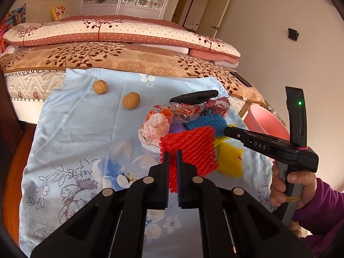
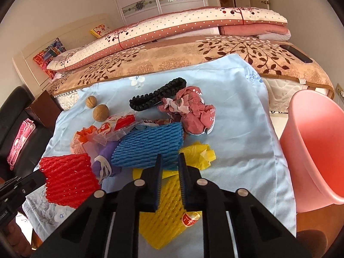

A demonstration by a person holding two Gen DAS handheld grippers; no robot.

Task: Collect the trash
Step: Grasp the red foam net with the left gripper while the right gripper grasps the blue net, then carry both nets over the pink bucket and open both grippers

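A heap of trash lies on a light blue floral cloth point(image 1: 81, 129). My left gripper point(image 1: 172, 153) is shut on the near edge of a red foam net point(image 1: 189, 148), which is lifted slightly. My right gripper point(image 2: 170, 157) pinches the near edge of a blue foam net point(image 2: 148, 144); its tip point(image 1: 225, 130) comes in from the right. Under it lies a yellow foam net point(image 2: 167, 215). A black foam net point(image 2: 159, 97), crumpled red paper point(image 2: 191, 114) and an orange-white wrapper point(image 1: 154, 126) lie behind. The red net point(image 2: 66, 178) is at the lower left in the right wrist view.
A pink bin point(image 2: 311, 150) stands to the right of the cloth. Two walnuts point(image 1: 100, 86) point(image 1: 131, 100) rest at the far left of the cloth. Behind is a bed with folded quilts point(image 1: 120, 32) and a dark phone point(image 2: 296, 53). A person's hand point(image 1: 296, 185) holds the right gripper.
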